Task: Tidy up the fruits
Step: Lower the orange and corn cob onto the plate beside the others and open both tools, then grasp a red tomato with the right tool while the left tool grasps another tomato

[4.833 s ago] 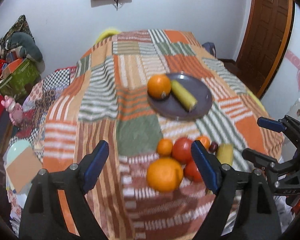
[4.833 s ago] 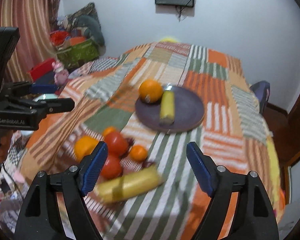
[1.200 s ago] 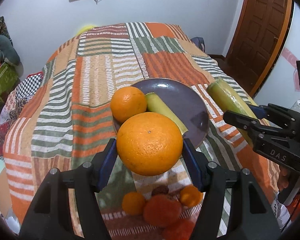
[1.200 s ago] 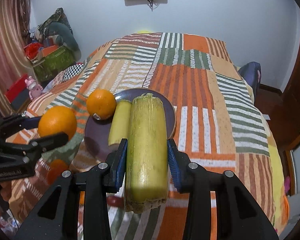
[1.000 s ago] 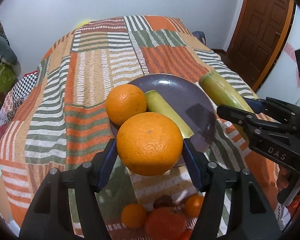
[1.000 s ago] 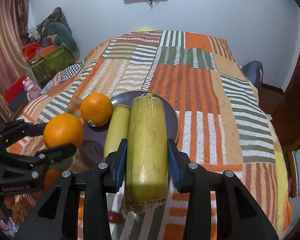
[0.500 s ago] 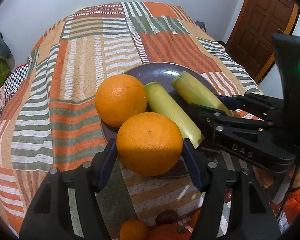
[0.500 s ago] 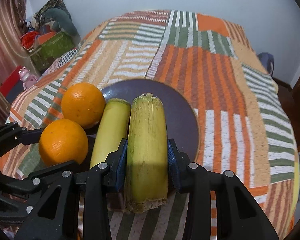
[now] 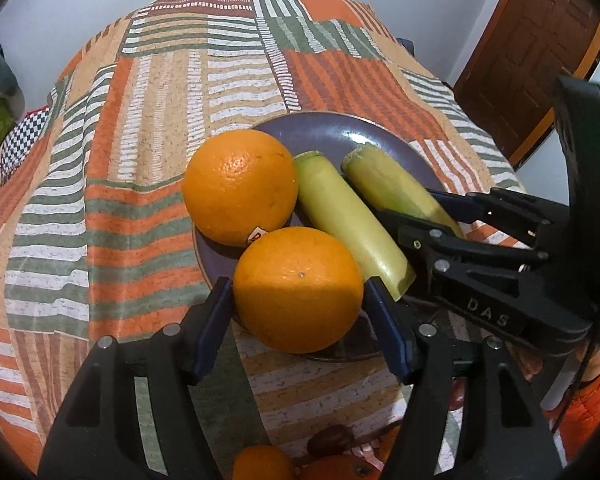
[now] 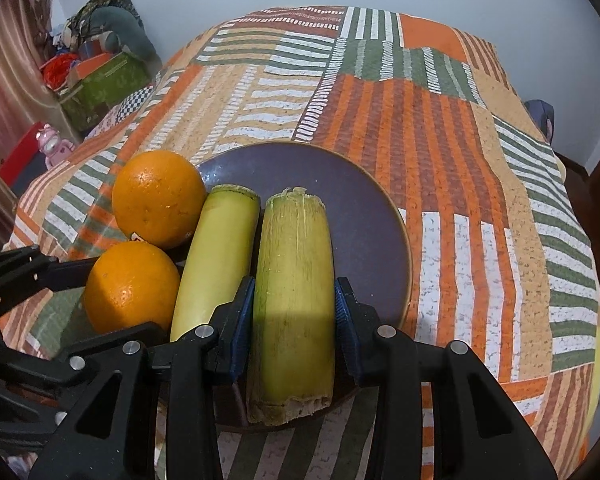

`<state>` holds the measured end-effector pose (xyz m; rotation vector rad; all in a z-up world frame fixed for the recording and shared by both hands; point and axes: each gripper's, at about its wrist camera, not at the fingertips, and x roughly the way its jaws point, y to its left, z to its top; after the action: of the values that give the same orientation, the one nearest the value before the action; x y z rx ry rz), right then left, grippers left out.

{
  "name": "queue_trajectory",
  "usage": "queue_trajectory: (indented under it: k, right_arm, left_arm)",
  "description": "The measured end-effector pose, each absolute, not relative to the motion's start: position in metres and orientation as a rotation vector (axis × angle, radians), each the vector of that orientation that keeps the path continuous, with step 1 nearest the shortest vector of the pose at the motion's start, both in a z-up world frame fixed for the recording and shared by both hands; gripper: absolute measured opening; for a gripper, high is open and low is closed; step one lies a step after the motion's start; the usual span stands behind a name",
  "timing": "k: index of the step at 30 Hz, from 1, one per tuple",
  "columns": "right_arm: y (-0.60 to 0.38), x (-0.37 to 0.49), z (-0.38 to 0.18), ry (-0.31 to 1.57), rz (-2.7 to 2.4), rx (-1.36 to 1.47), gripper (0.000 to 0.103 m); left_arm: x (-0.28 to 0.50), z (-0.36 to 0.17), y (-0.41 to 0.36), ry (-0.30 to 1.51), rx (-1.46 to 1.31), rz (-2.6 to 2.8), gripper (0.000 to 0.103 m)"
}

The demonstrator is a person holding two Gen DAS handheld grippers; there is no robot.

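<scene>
My left gripper [image 9: 299,292] is shut on a large orange [image 9: 298,289] at the near rim of the dark purple plate [image 9: 332,136]. My right gripper [image 10: 295,306] is shut on a yellow-green sugarcane piece [image 10: 294,280] held low over the plate [image 10: 364,216]. A second orange [image 9: 240,186] and another cane piece [image 9: 348,224] lie on the plate; they also show in the right wrist view as the orange [image 10: 158,198] and cane piece [image 10: 216,256]. The held orange [image 10: 132,286] shows there too, and the right gripper's cane [image 9: 392,184] shows in the left view.
The plate sits on a bed with a striped patchwork cover [image 10: 440,120]. Small oranges and red fruits [image 9: 264,462] lie on the cover near me. Boxes and toys [image 10: 100,80] stand left of the bed. A wooden door [image 9: 528,52] is at the right.
Both grippers have moved forward and down to the plate. The held orange now sits by the plate's near rim and the held cane lies alongside the other cane piece.
</scene>
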<state>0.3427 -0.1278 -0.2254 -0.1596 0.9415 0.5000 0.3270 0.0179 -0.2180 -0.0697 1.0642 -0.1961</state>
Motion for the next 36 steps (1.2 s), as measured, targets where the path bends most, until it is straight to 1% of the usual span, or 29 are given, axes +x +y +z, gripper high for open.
queue_trajectory:
  k: [2, 4, 5, 13, 19, 23, 28, 36]
  right_arm:
    - [-0.127, 0.341, -0.222, 0.922, 0.483, -0.184, 0.046]
    - [-0.128, 0.337, -0.217, 0.896, 0.477, -0.195, 0.053]
    - [-0.130, 0.335, -0.213, 0.885, 0.478, -0.195, 0.054]
    - [-0.136, 0.301, -0.173, 0.799, 0.491, -0.194, 0.056]
    - [-0.140, 0.260, -0.146, 0.731, 0.520, -0.175, 0.062]
    - [-0.136, 0.238, -0.140, 0.713, 0.544, -0.175, 0.065]
    - [-0.124, 0.215, -0.145, 0.718, 0.579, -0.194, 0.067]
    - [-0.089, 0.204, -0.179, 0.802, 0.640, -0.230, 0.067]
  left_arm:
    - [0.325, -0.213, 0.019, 1.053, -0.075, -0.198, 0.068]
    - [0.322, -0.206, 0.019, 1.034, -0.072, -0.196, 0.068]
    - [0.319, -0.201, 0.019, 1.024, -0.067, -0.191, 0.068]
    - [0.277, -0.156, 0.026, 0.898, -0.016, -0.148, 0.068]
    - [0.232, -0.124, 0.036, 0.809, -0.006, -0.116, 0.068]
    - [0.204, -0.110, 0.045, 0.762, -0.001, -0.076, 0.068]
    - [0.176, -0.110, 0.064, 0.763, -0.035, -0.064, 0.068]
    - [0.154, -0.144, 0.081, 0.827, -0.010, -0.031, 0.068]
